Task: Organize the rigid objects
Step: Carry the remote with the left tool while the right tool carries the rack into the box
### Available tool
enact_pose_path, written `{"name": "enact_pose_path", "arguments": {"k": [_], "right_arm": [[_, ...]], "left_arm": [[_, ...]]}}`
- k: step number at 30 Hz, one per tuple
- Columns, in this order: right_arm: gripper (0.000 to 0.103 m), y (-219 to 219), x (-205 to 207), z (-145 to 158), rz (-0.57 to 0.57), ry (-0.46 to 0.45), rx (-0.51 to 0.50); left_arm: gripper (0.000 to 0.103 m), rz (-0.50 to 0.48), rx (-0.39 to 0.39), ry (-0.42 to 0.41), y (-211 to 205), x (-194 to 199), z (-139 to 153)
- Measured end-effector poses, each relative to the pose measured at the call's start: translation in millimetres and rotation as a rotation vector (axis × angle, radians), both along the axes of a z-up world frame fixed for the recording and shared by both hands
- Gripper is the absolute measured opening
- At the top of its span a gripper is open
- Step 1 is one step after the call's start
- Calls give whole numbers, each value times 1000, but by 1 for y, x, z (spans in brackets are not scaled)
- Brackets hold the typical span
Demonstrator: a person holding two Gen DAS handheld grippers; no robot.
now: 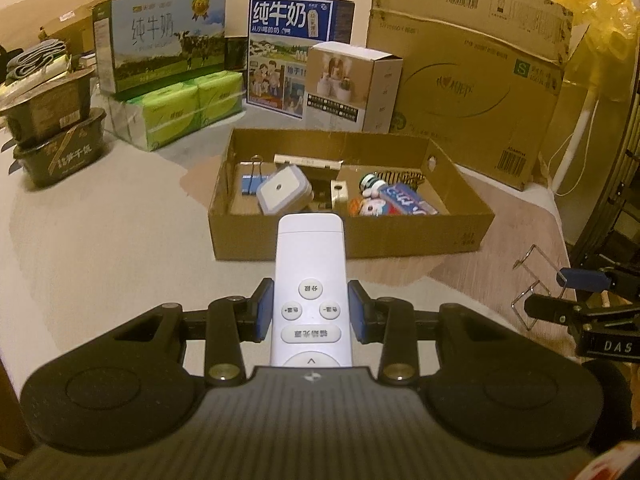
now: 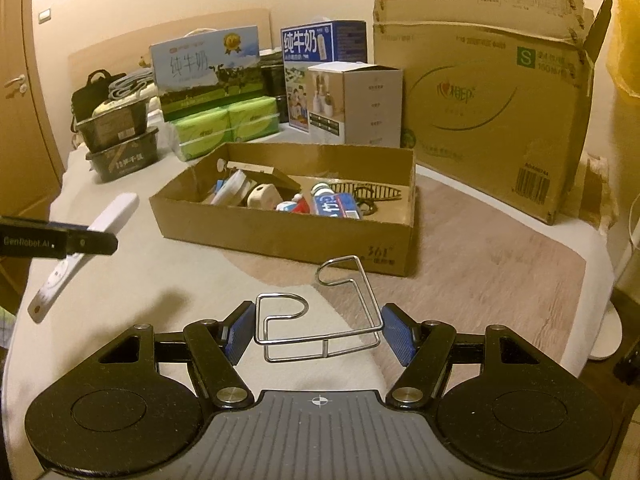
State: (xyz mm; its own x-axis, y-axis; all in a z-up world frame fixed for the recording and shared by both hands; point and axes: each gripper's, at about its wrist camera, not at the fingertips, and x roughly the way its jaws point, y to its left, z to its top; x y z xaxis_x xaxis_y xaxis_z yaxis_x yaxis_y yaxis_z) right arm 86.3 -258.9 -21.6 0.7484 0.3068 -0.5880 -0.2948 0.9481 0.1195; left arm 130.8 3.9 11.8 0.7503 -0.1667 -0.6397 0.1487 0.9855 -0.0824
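Pale cloth covers the surface we work over. Nearest, our left gripper has its jaws clenched on a white remote, held above the cloth and pointing at the cardboard tray. Our right gripper has its jaws closed against a bent wire rack. Farther on, the tray holds a toothpaste tube, binder clip and small oddments. Behind stand milk cartons and a large box.

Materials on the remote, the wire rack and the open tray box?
Remote: looks like matte white plastic, with moulded grey-white buttons. Wire rack: bent metal wire, shiny, probably chromed or stainless; it shows bright glints. Tray box: brown corrugated cardboard, unfinished, with raw cut edges and printed marks.
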Motion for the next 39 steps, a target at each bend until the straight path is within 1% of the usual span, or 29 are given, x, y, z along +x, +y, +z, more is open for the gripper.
{"name": "enact_pose_path", "arguments": {"k": [9,17,26,34,39], "right_arm": [[68,-11,25,10,27,-35,-28],[68,-20,58,25,60,-70,-64],[68,-20,102,35,70,-82,-70],[68,-14,142,41,93,-91,-92],[68,-11,168,39,101,-70,-80]], "left_arm": [[35,-22,25,-8,8,32,7],[35,-12,42,-12,20,65,14],[35,16,19,-7,32,110,18],[35,24,19,-12,32,151,22],[35,29,11,-2,31,172,19]]}}
